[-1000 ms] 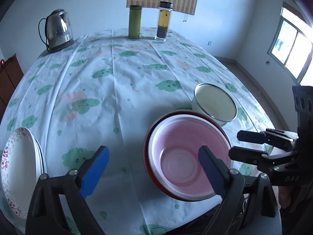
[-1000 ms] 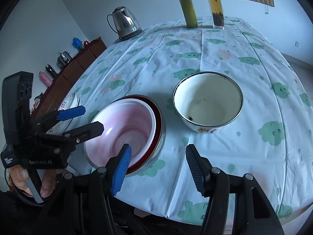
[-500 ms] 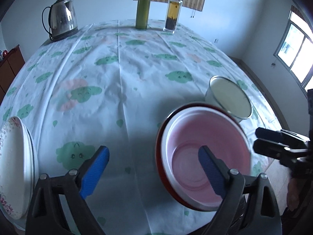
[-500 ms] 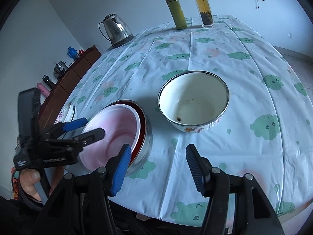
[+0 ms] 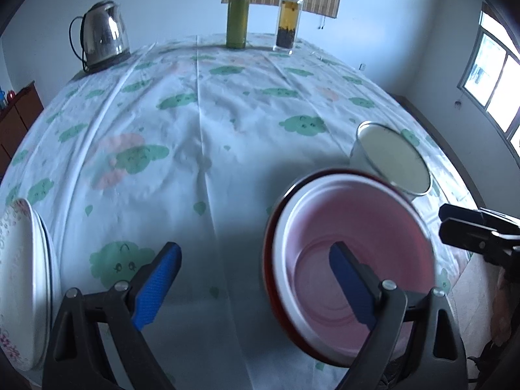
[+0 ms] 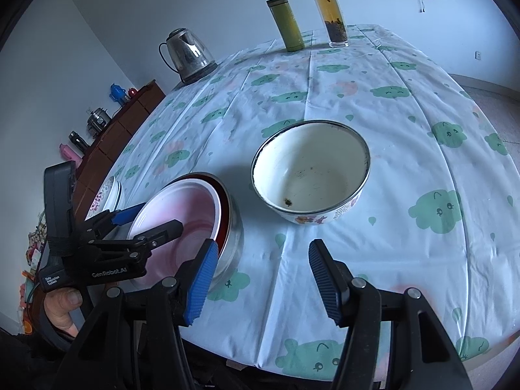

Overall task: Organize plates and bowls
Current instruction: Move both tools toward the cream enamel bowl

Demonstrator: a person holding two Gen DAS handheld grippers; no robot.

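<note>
A pink bowl (image 5: 354,250) sits nested in a red-rimmed metal bowl (image 5: 273,243) near the table's front edge; both show in the right wrist view (image 6: 182,214). A white enamel bowl (image 6: 310,169) stands just behind and to the right of them (image 5: 390,156). A stack of white floral plates (image 5: 19,279) lies at the front left. My left gripper (image 5: 253,281) is open, its right finger over the pink bowl. My right gripper (image 6: 260,274) is open and empty in front of the white bowl.
A steel kettle (image 5: 100,37), a green flask (image 5: 237,19) and a glass tea bottle (image 5: 287,21) stand at the table's far edge. A cloud-print cloth (image 5: 195,123) covers the table. A wooden cabinet (image 6: 120,126) with small items stands left.
My left gripper has moved closer to the nested bowls, its right finger now over the pink bowl. My right gripper has drawn nearer to the white bowl. Both stay open.
</note>
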